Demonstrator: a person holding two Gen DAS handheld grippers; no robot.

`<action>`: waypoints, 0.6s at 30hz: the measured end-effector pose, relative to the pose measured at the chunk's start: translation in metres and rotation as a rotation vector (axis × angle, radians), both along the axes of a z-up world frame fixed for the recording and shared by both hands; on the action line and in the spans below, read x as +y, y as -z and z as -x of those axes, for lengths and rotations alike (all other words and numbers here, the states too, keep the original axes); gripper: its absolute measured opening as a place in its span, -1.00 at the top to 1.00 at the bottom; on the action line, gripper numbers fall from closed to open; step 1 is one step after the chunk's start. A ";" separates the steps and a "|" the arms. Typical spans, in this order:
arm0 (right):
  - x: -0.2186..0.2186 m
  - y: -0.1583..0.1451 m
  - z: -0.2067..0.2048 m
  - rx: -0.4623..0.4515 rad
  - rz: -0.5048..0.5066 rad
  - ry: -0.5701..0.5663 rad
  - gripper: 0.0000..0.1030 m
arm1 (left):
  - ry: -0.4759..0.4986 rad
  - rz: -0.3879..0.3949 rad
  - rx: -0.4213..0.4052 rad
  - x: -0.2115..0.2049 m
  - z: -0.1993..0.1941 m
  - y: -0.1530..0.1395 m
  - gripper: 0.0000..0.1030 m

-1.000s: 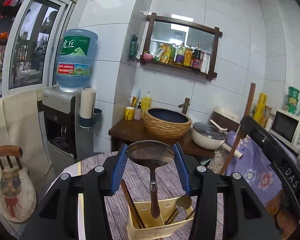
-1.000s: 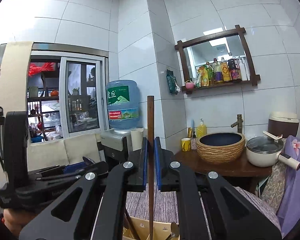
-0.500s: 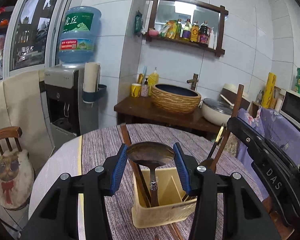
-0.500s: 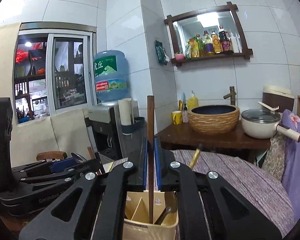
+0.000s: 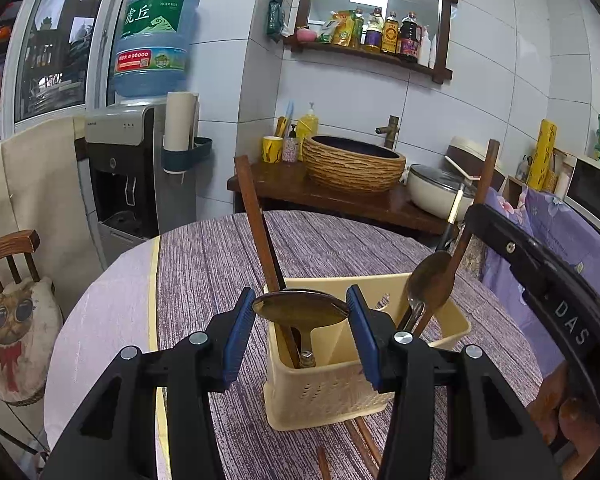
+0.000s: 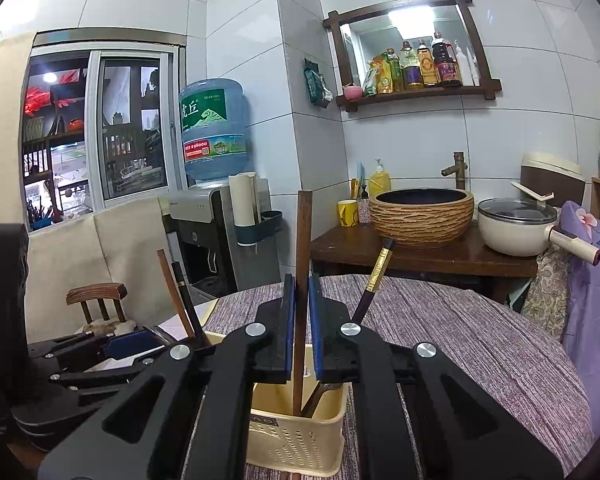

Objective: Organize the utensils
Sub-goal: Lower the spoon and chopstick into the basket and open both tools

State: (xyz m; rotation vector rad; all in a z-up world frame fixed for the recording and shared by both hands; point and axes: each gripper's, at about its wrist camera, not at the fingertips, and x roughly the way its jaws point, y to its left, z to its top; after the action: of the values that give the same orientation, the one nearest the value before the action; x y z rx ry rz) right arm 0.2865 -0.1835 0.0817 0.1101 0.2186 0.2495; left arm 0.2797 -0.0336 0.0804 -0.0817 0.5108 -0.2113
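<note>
Right now my left gripper (image 5: 301, 322) has its blue jaws spread about as wide as a spoon bowl and pressed on either side of the metal spoon (image 5: 300, 309), whose handle hangs down into the near-left compartment of the cream utensil caddy (image 5: 340, 390). My right gripper (image 6: 301, 320) has its jaws nearly closed, pinching a brown wooden chopstick (image 6: 302, 264) that stands upright with its lower end already inside the caddy (image 6: 296, 440).

To finish this step well, I would judge it best to lower both straight down, without tilting, until each tip rests on the caddy floor, then part the jaws only slightly so neither piece tips over the rim. I should keep the spoon clear of the brown stick (image 5: 260, 236) leaning in the same compartment, and the chopstick off the second spoon (image 5: 428, 280) beside it.

Beyond the jaws, a black-and-gold chopstick (image 6: 376, 280) leans out of the caddy's far side. The caddy sits on a round desk (image 5: 340, 236) under a purple striped cloth. Further back are a wooden chair with a cat cushion (image 5: 16, 344), a water dispenser (image 5: 148, 120), a woven basin (image 5: 354, 168), a white pot (image 6: 516, 226) and a bottle shelf (image 5: 372, 36) on the white-tiled wall.
</note>
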 end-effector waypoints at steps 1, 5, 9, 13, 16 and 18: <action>0.000 0.000 0.000 -0.001 0.000 -0.005 0.84 | 0.005 0.000 -0.002 0.000 0.000 0.001 0.09; -0.002 0.002 0.003 -0.011 0.008 0.000 0.41 | 0.005 -0.007 -0.030 -0.001 0.009 -0.002 -0.07; -0.013 0.000 0.014 -0.033 -0.042 0.006 0.07 | 0.013 -0.013 -0.070 0.002 0.027 -0.009 -0.28; -0.023 -0.002 0.028 -0.017 -0.051 0.014 -0.01 | 0.020 -0.029 -0.110 0.010 0.051 -0.011 -0.55; -0.030 0.002 0.040 0.035 -0.065 -0.008 -0.09 | 0.053 -0.042 -0.105 0.019 0.068 -0.009 -0.64; -0.032 0.009 0.048 0.081 -0.059 -0.018 -0.22 | 0.091 -0.047 -0.089 0.025 0.077 -0.003 -0.70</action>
State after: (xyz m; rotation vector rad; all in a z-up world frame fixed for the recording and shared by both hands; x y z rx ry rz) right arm 0.2386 -0.2151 0.0731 0.1766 0.2928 0.2693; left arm 0.2023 -0.0083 0.0837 -0.0030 0.4308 -0.2909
